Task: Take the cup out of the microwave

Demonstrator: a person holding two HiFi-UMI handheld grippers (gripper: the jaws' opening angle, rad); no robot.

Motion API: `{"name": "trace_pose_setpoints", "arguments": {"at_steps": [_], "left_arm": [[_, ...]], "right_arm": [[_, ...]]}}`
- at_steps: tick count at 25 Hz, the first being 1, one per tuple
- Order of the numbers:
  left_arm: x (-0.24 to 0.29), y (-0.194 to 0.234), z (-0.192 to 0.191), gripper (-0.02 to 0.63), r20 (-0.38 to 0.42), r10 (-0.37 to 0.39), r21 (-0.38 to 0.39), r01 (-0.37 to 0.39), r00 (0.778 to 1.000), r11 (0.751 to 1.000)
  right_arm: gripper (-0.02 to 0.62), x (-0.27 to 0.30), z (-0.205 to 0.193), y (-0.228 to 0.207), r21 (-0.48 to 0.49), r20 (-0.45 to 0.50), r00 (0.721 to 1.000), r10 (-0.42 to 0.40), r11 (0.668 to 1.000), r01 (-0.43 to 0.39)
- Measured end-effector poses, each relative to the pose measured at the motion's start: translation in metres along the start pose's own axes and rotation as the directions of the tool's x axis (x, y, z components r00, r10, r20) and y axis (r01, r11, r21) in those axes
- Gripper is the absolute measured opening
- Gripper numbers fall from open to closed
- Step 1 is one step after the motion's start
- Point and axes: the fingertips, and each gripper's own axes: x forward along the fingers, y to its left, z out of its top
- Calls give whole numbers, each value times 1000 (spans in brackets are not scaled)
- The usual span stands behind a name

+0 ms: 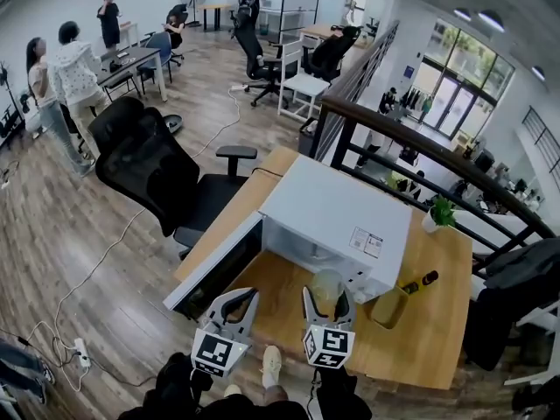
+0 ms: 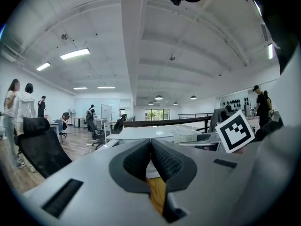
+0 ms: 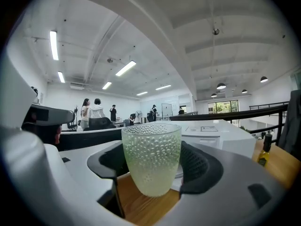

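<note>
- While the right gripper (image 3: 153, 166) was held about level, its fingers (image 3: 202, 166) stood wide apart and pressed on both sides of the cup (image 3: 151, 149), a clear, dimpled tumbler held upright.
- Beside it, the left gripper (image 2: 150, 147) carried nothing, and its fingers (image 2: 168, 163) met at the tips.
- Bare wood of the desk (image 1: 437, 322) showed below both grippers, and the cup hung above it, outside the microwave (image 1: 337, 213) and just in front of it.
- The white microwave sat on the desk with its door (image 1: 214, 269) swung open toward the left.
- To the right of the microwave, a small dark bottle (image 1: 420, 281) stood on the desk, and a potted plant (image 1: 440, 210) sat near the far edge.
- A dark railing (image 1: 411, 143) ran behind the desk.
- Past the desk's left end, a black office chair (image 1: 153, 169) stood on the wooden floor (image 1: 61, 234).
- Farther off, people (image 1: 66, 68) stood among other desks and chairs in a bright, white-walled office with strip lights overhead.
</note>
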Motion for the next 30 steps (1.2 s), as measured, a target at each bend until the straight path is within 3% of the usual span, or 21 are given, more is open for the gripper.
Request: {"name": "trace_pose_setpoints", "arguments": {"at_steps": [11,30], "left_arm": [[-32,-49,17,23,24,-95,33,94,995,995],[-89,-114,8,24,22,-236,75,234,972,969]], "right_arm": [[377,-91,20,-5,-3,33,997,-68,998,69],[377,-211,2,13,5,42,983,-179,984,179]]}}
